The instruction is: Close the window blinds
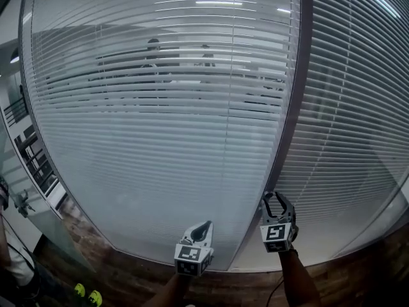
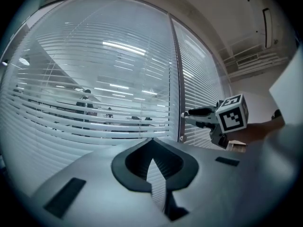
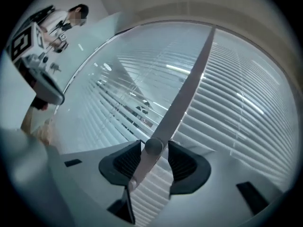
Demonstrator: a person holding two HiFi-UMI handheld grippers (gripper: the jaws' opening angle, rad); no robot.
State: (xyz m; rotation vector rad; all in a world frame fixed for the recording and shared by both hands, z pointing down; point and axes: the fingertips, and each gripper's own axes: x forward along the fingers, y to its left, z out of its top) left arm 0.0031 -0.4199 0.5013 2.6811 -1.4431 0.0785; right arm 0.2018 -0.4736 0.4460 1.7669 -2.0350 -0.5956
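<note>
Blinds of white horizontal slats (image 1: pixel 160 146) hang behind a curved glass wall, split into two panes by a slim grey vertical frame post (image 1: pixel 293 101). Left of the post, a band of slats partway up stands tilted open, and through the gaps show dim figures of people (image 1: pixel 153 50) and ceiling lights in a room beyond; below that band the slats look paler and give no view through. Right of the post the slats lie flatter and show little behind them. A small round grey knob (image 3: pixel 154 146) sticks out from the lower part of the post. The right claw (image 1: pixel 277 202) is held level against the post with that knob between its two dark jaws; the jaws stand apart, with a thin gap showing on each side of the knob, so the pads do not press on it. The left claw (image 1: pixel 206 226) hovers just left of the post, lower than the right one and close in front of the glass, touching nothing; its jaw tips are together with nothing between them, and only a narrow slit behind the tips shows slats through it. A bare forearm (image 1: pixel 299 277) runs down from the right claw toward the bottom edge of the head view.
</note>
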